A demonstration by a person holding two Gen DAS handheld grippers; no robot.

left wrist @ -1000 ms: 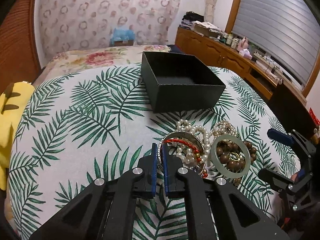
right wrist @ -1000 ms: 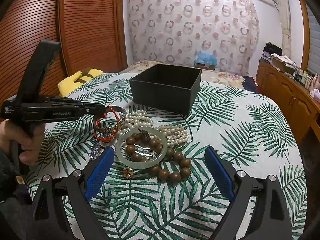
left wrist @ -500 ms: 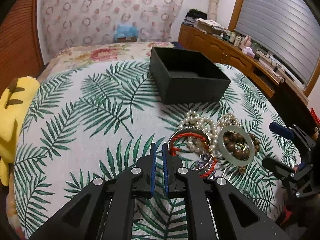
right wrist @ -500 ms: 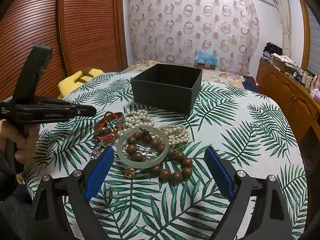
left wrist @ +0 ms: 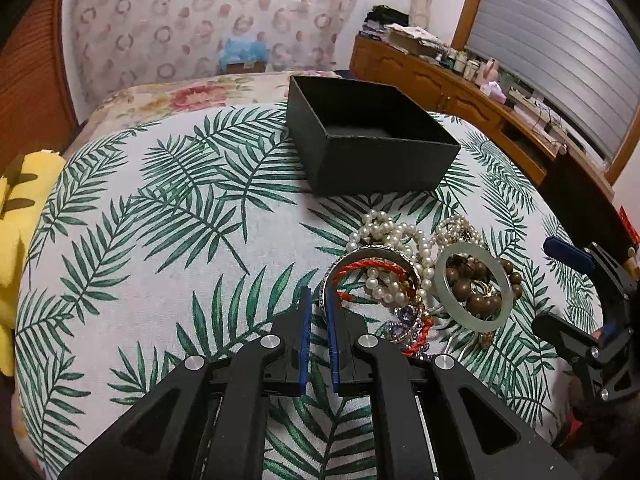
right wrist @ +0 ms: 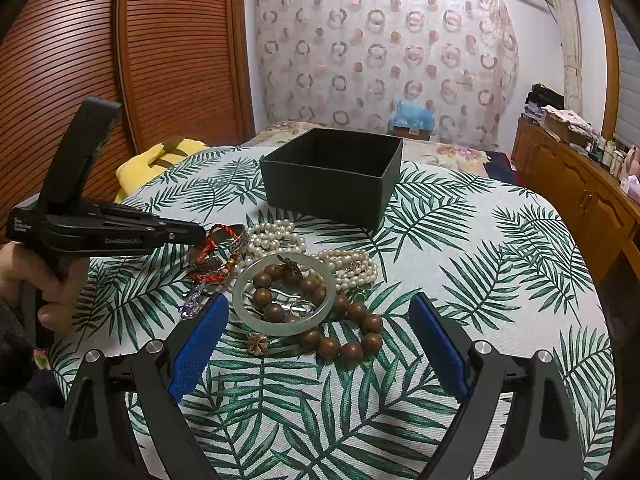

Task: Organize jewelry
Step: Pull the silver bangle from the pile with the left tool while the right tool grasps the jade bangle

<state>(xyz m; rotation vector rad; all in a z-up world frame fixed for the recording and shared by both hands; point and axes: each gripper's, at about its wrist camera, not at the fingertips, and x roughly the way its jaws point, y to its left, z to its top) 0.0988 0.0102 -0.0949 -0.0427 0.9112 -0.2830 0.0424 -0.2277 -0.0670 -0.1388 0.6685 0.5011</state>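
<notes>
Left claw (left wrist: 318, 300) pinches silver bangle (left wrist: 374, 254) rim, prob. to lift it into black box (left wrist: 372, 148); right claw (right wrist: 320, 344) spread wide, idle nr jade bangle (right wrist: 284, 294) on desk (right wrist: 480, 280).

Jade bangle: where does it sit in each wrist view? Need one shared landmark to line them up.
Left wrist view: the jade bangle lies right of centre, lying on the brown wooden beads, right of the left claw.
Right wrist view: the bangle lies centre-left, above and between the open right claw's pads.
Shared landmark: the black box, beyond the jewelry pile in both.
</notes>
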